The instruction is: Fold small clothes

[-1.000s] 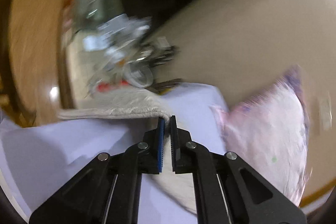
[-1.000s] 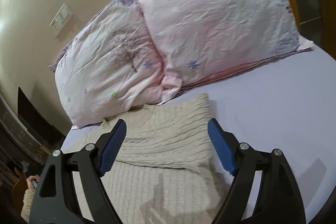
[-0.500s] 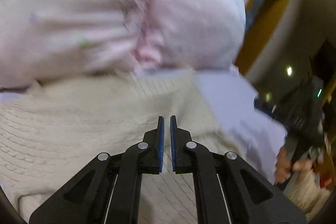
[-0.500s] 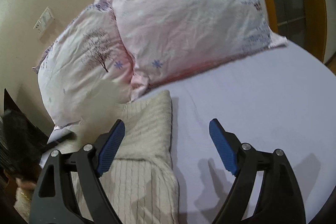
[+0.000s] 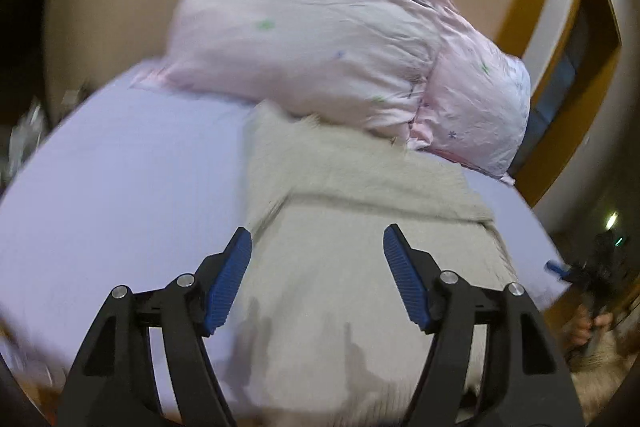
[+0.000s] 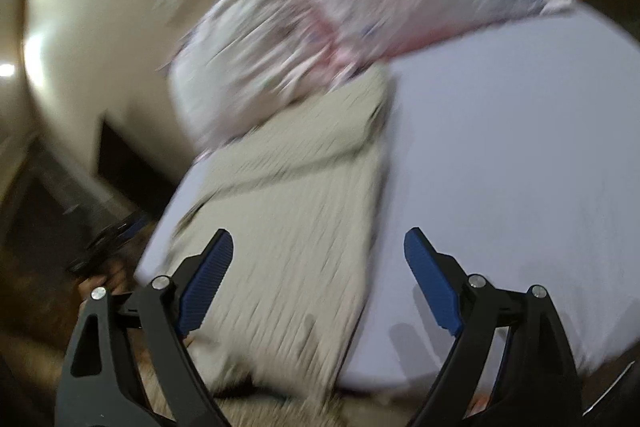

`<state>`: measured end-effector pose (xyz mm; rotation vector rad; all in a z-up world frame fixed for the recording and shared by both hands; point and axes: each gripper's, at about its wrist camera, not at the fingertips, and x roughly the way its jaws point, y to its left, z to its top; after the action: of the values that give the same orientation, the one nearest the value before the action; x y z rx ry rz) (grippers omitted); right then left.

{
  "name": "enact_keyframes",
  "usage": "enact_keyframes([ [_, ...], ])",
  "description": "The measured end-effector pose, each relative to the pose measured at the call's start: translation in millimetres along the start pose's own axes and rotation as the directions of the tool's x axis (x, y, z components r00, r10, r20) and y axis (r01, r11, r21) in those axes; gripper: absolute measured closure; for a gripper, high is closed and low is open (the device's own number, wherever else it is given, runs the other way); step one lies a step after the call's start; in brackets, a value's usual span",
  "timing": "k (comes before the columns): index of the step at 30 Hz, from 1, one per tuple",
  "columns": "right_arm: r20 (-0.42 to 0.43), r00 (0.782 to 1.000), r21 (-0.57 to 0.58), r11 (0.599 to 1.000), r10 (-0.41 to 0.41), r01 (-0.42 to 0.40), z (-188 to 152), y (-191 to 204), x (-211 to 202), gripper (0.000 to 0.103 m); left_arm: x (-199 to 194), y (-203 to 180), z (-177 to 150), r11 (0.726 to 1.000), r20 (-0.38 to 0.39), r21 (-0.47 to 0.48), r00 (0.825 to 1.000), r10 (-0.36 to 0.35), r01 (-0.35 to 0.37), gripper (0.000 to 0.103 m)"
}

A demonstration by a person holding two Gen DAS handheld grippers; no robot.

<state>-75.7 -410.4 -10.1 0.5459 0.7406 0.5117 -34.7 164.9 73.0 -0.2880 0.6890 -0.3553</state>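
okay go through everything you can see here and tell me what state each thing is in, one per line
Left tool: open, holding nothing, above the sweater.
Right tool: open, holding nothing, over the sweater's right edge.
Cream knit sweater: folded into a rough rectangle, lying flat on the bed, far end against the pillows.
Pink pillows: two, side by side at the head of the bed, wrinkled.
Lilac bedsheet: spread smooth.

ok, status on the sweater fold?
Left gripper open, right gripper open, both empty. Sweater folded flat on bed. Pillows touch its far edge.
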Motion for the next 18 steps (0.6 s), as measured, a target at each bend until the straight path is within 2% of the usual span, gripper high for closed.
enact_keyframes([
  [2,-0.084,0.995,0.038,0.998,0.061,-0.058,-26.7,-2.8,-1.3,0.017,-27.1,26.8,-26.9,0.995,-0.001,-0.087,0.998,-0.057,0.057,0.034],
  [4,-0.138,0.986,0.089,0.993,0.094,-0.083,-46.6,-9.7,1.7,0.023,-42.5,53.2,-56.8,0.976,-0.005,-0.181,0.993,-0.12,0.117,0.034],
  [7,-0.187,0.971,0.217,0.97,0.147,-0.105,-71.6,-32.6,17.5,0.03,-43.3,74.8,-88.3,0.949,-0.039,-0.267,0.982,-0.185,0.168,0.034],
  [9,-0.189,0.961,0.275,0.951,0.2,-0.144,-78.3,-41.5,28.6,0.039,-36.2,78.4,-108.2,0.944,-0.084,-0.273,0.973,-0.217,0.187,0.034],
  [10,-0.179,0.953,0.3,0.936,0.246,-0.185,-82.8,-45.1,37.0,0.039,-27.3,76.7,-116.9,0.942,-0.11,-0.272,0.966,-0.232,0.196,0.035],
  [13,-0.168,0.934,0.323,0.913,0.314,-0.249,-85.3,-46.1,55.2,0.044,-5.5,68.7,-121.7,0.931,-0.141,-0.282,0.95,-0.279,0.232,0.035],
  [16,-0.172,0.918,0.329,0.899,0.358,-0.289,-87.0,-44.2,70.3,0.065,15.3,58.2,-121.8,0.921,-0.157,-0.281,0.934,-0.321,0.27,0.038],
  [17,-0.166,0.908,0.33,0.889,0.384,-0.316,-84.6,-42.6,77.1,0.081,22.6,54.1,-121.1,0.921,-0.16,-0.282,0.933,-0.321,0.268,0.046],
  [18,-0.159,0.902,0.323,0.885,0.4,-0.336,-85.0,-39.7,78.7,0.091,24.2,55.3,-123.2,0.919,-0.162,-0.289,0.933,-0.322,0.268,0.05],
])
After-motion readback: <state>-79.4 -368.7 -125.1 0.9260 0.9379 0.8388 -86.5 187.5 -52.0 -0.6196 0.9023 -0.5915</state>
